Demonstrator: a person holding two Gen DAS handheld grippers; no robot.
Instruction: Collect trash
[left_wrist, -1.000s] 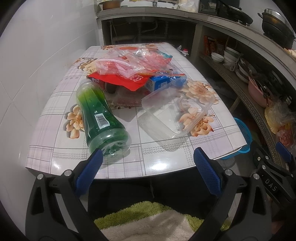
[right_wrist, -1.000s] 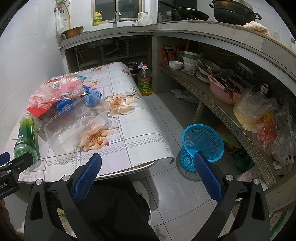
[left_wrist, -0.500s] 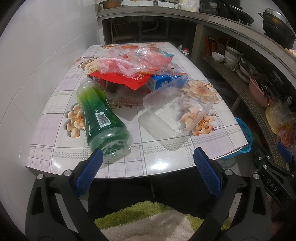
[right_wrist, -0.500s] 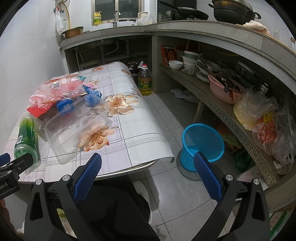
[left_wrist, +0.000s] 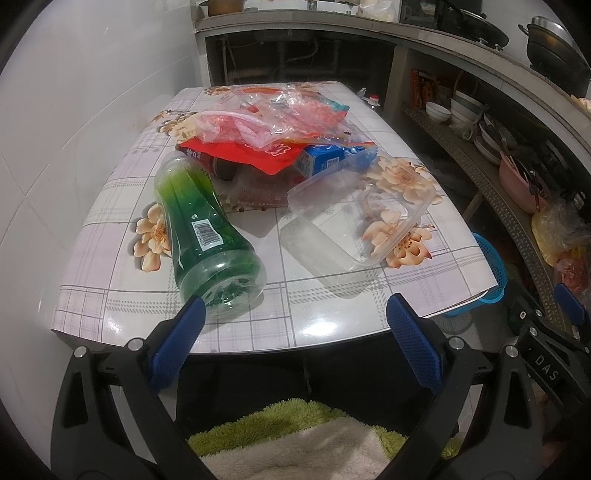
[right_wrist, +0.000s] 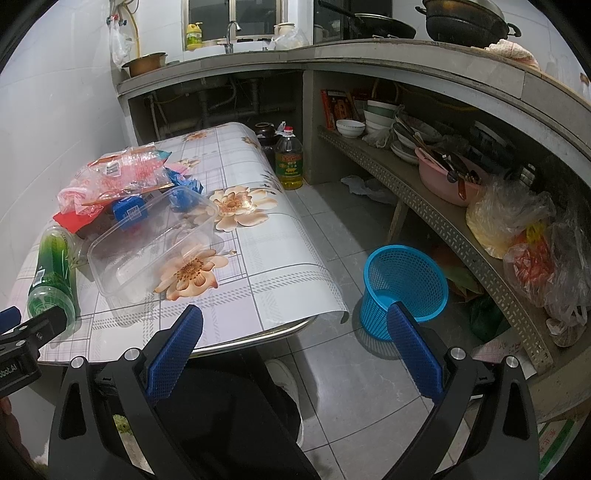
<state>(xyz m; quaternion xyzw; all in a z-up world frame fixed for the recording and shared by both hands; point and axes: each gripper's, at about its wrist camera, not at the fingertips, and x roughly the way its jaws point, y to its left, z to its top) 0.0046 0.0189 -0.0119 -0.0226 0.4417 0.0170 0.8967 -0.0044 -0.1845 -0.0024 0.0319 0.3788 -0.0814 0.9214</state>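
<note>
green bottle (left_wrist: 201, 236) on its side on table (left_wrist: 332, 317), base toward left gripper (left_wrist: 295, 343); both grippers' jaws spread, empty.

You are in a lived-in home kitchen: a concrete counter (right_wrist: 369, 55) along the wall carries a sink tap (right_wrist: 232, 31) under a window and blackened woks (right_wrist: 461, 18). The shelf (right_wrist: 424, 192) beneath it holds stacked bowls (right_wrist: 376, 112) and a pink basin (right_wrist: 447, 181), a cooking-oil bottle (right_wrist: 290, 160) stands on the tiled floor (right_wrist: 332, 229), and a flowered oilcloth covers the worktop (left_wrist: 332, 314).
</note>
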